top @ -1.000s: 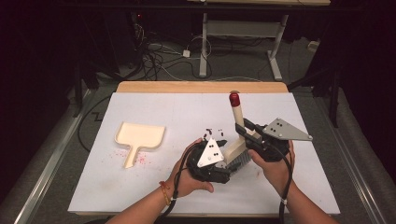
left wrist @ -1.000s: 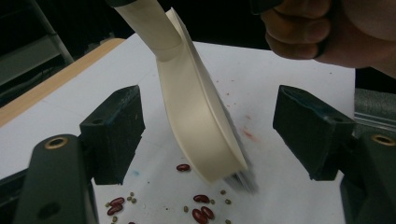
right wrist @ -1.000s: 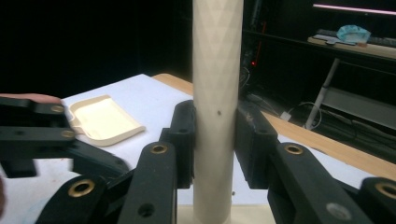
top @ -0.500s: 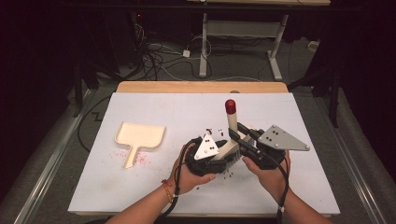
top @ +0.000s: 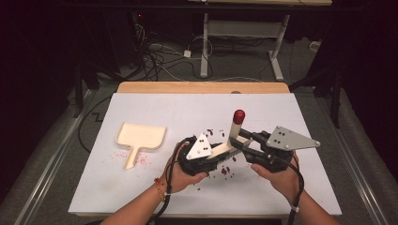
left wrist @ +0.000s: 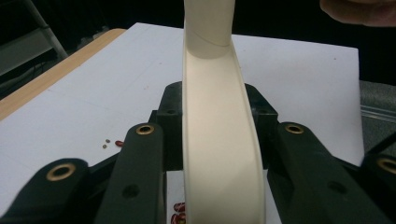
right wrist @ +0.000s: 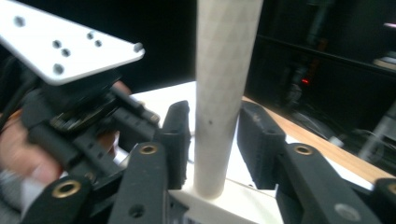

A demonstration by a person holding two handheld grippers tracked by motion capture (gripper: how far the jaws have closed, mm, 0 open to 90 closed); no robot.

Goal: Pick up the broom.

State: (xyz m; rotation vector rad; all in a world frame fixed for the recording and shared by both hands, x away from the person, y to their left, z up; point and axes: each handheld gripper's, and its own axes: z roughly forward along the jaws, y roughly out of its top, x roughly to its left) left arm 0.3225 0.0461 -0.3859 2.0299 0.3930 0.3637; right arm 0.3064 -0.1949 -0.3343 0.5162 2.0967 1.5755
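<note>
Cream plastic brush (top: 231, 143) looked light, stiff (slick handle); left gripper (left wrist: 219, 140) had clamped its back, right gripper (right wrist: 212, 140) was loosening off the handle, pads apart.

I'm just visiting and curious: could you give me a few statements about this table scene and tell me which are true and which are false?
1. The brush has a red tip on its cream handle. True.
2. The left gripper has its jaws closed on the brush's cream body. True; they have just been closing on it.
3. The dustpan sits to the right of both hands. False: it lies on the left part of the white table, apart from the hands.
4. The right gripper squeezes the handle tightly. False: its jaws have just been opening, and gaps show on both sides of the handle.
5. Small dark red bits lie scattered on the table near the brush. True.
</note>
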